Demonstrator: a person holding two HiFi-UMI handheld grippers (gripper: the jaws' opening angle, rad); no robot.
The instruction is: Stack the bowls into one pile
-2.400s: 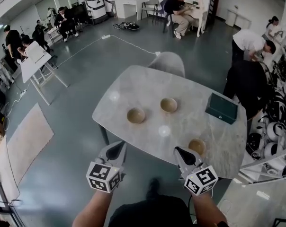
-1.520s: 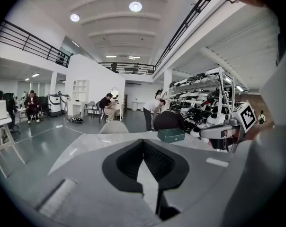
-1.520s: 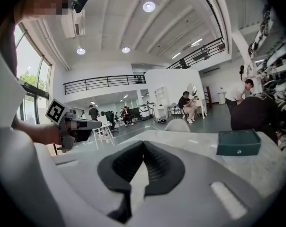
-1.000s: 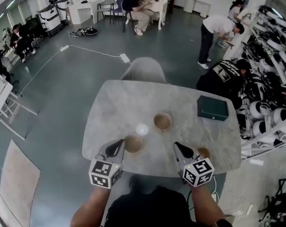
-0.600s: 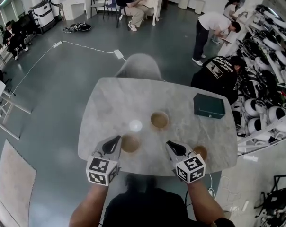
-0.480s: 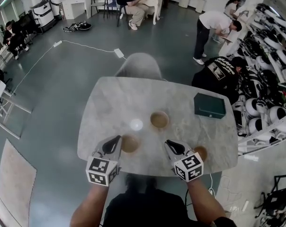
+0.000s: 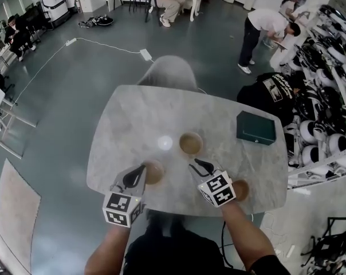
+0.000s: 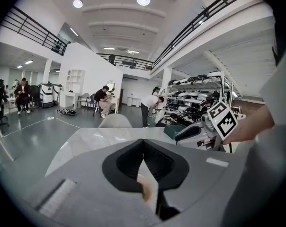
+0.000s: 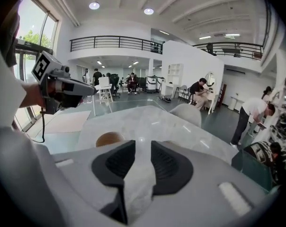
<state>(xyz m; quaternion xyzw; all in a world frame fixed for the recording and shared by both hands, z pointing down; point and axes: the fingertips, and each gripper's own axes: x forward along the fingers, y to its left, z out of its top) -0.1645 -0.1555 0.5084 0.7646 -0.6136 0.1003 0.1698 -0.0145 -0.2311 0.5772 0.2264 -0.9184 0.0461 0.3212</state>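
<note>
Three tan bowls stand apart on the marble table (image 7: 138,113). The middle bowl (image 7: 191,144) is farthest from me, the left bowl (image 7: 154,172) sits near the front edge, and the right bowl (image 7: 240,190) lies by the right gripper's marker cube. My left gripper (image 7: 142,168) has its tips touching just left of the left bowl; that bowl (image 8: 146,193) shows below its shut jaws (image 8: 143,143). My right gripper (image 7: 193,164) hovers between the middle and right bowls. Its jaws (image 9: 143,148) are opening with only tabletop between them, and a bowl (image 9: 109,138) lies to their left.
A dark green box (image 7: 255,128) lies at the table's right side. A grey chair (image 7: 169,72) is tucked in at the far edge. People stand and bend close by the table's right, beside racks of white gear (image 7: 327,136).
My right gripper has swung left and forward over the table, away from the right bowl, and rolled. My left gripper has edged closer to the left bowl.
</note>
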